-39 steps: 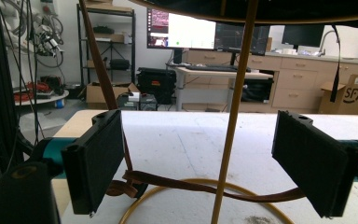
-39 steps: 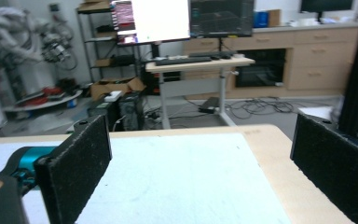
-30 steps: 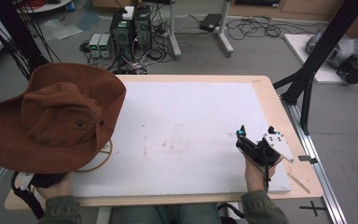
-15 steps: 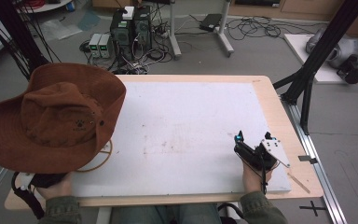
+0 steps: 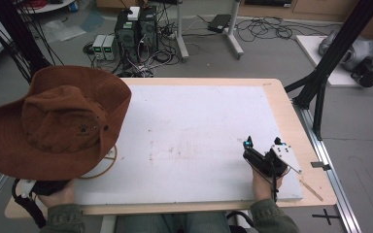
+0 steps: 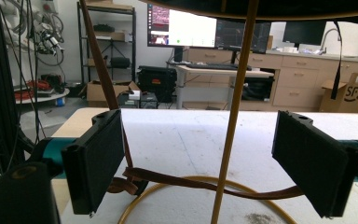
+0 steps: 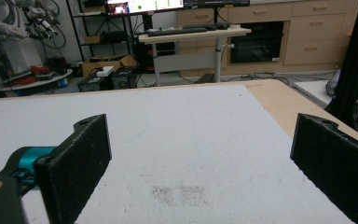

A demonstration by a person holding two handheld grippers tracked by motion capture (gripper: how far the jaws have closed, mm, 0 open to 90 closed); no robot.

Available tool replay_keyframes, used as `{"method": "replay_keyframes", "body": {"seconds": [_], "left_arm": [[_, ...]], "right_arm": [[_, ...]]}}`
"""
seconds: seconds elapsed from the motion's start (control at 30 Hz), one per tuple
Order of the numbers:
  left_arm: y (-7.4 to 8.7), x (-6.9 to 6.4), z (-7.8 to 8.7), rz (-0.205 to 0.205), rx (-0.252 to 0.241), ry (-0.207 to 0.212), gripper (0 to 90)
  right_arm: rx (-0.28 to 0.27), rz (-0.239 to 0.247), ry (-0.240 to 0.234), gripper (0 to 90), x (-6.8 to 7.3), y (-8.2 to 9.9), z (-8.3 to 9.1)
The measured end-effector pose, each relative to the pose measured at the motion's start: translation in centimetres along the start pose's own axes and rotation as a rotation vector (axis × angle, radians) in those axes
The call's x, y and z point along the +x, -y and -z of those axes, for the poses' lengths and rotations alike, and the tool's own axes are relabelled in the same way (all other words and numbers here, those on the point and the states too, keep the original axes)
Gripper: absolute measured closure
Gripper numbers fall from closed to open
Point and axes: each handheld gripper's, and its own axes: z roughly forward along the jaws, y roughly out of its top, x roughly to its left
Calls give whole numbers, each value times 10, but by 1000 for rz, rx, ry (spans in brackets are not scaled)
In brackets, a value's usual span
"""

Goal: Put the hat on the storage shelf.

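The hat [image 5: 60, 124] hides the left gripper [image 6: 205, 170], spread wide around its stand [image 6: 233, 112]; right gripper [image 5: 264, 158] wide, empty

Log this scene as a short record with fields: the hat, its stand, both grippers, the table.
hat: brown wide-brimmed hat perched on a stand at the table's left edge
stand: thin gold wire stand with an upright rod and a ring base; a brown cord lies across the ring
left gripper: left gripper, jaws open, one on each side of the rod, not touching it
right gripper: right gripper, jaws open over the bare white board, holding nothing
table: wooden table topped by a white board
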Motion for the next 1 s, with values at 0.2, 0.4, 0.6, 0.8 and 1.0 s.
{"method": "replay_keyframes", "body": {"seconds": [0.2,0.4,0.6,0.8,1.0], "left_arm": [[1,0,0,3,1,1,172],[0,0,1,2,1,0,172],[0,1,2,9,-2,-3,172],[0,2,3,17,-6,-8,172],[-1,2,3,14,-6,-7,172]], "right_arm": [[11,-14,-1,46,0,1,-1],[19,-20,-11,46,1,2,-2],[27,-31,-19,46,2,2,-1],[31,-52,-21,46,0,2,-2],[29,-79,-20,47,-1,2,-2]]}}
